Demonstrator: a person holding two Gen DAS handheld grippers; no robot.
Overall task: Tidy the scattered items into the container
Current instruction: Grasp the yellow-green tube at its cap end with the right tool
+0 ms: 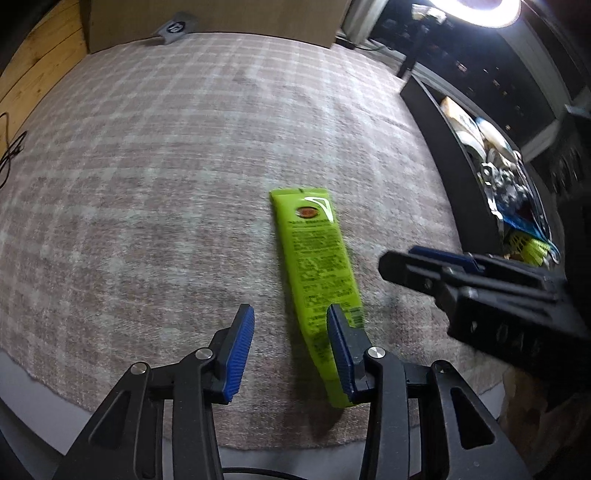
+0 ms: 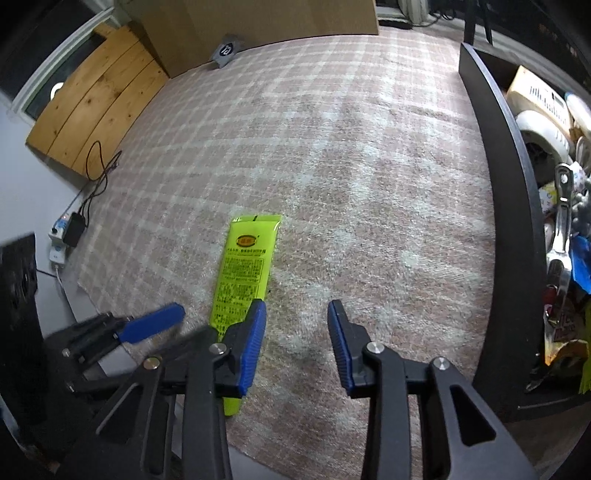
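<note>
A lime-green tube is seen lying flat on a checked pink and white rug, with its crimped flat end pointing away from both cameras and its narrower end toward them. In the left wrist view the left gripper is held with its jaws apart and nothing between the blue pads. The tube is not between these pads: it runs beside and partly beneath the right-hand pad, which overlaps the tube's lower part in the picture. Whether that pad touches the tube cannot be told.

In the right wrist view the right gripper is likewise spread wide and holds nothing. Here the tube lies to the left of the gap, its near end hidden behind the left-hand pad, and bare rug is seen between the two pads.

Each gripper is visible in the other's camera, just beside the tube on opposite sides; both are blurred.

A dark container stands on the rug's right edge, well apart from the tube, and is already filled with mixed items, among them a white box, a roll of tape and metal tongs. A cardboard box stands at the rug's far edge
</note>
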